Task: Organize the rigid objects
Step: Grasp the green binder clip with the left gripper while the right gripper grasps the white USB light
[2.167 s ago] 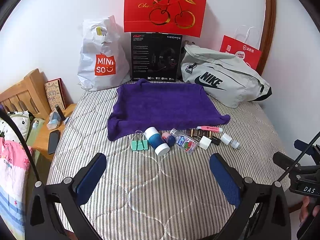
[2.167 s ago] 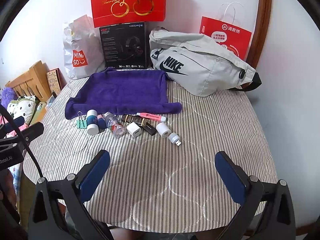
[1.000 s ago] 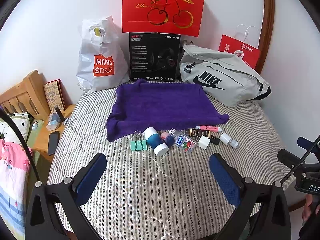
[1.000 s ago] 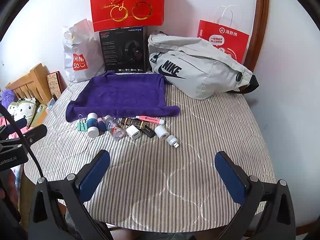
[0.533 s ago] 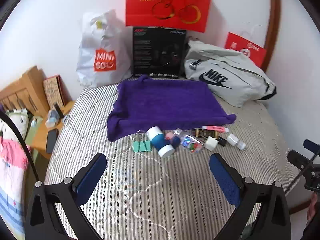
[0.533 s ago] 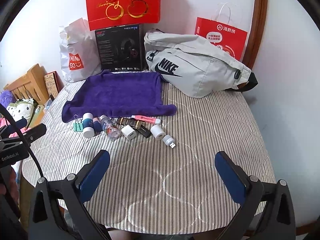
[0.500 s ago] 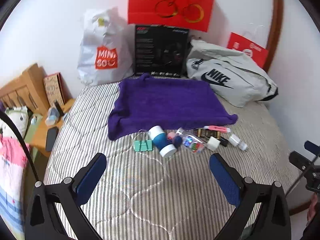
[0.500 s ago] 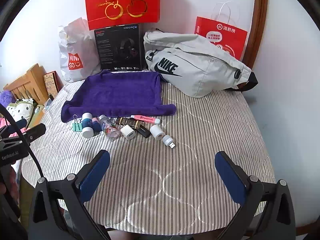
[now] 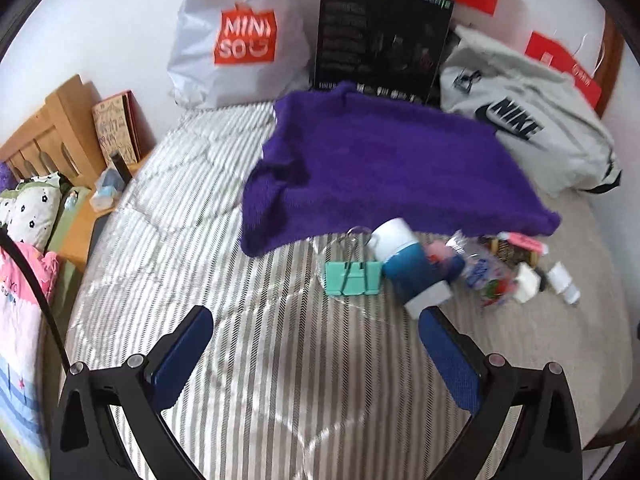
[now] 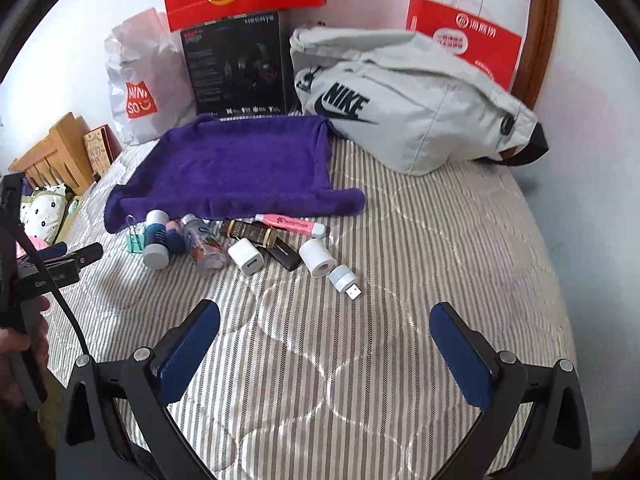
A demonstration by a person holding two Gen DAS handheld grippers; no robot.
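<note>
A row of small items lies on the striped bed in front of a purple towel (image 9: 384, 168) (image 10: 240, 164). From left: a teal binder clip (image 9: 352, 278) (image 10: 135, 243), a blue and white bottle (image 9: 412, 270) (image 10: 156, 240), a small clear bottle (image 10: 202, 246), a white charger cube (image 10: 246, 257), a black stick (image 10: 285, 256), a pink marker (image 10: 289, 224), a white cylinder (image 10: 316, 258) and a USB light (image 10: 346, 280). My left gripper (image 9: 316, 344) is open just short of the clip and bottle. My right gripper (image 10: 326, 340) is open, in front of the USB light.
A grey Nike bag (image 10: 408, 96), a black box (image 10: 236, 68), a white Miniso bag (image 9: 240, 40) and red paper bags (image 10: 464, 36) stand along the wall behind the towel. A wooden headboard and nightstand (image 9: 60, 136) are at the left.
Both grippers have moved forward and down toward the row of items. The left one has come much closer to the binder clip and blue bottle. Both stay open.
</note>
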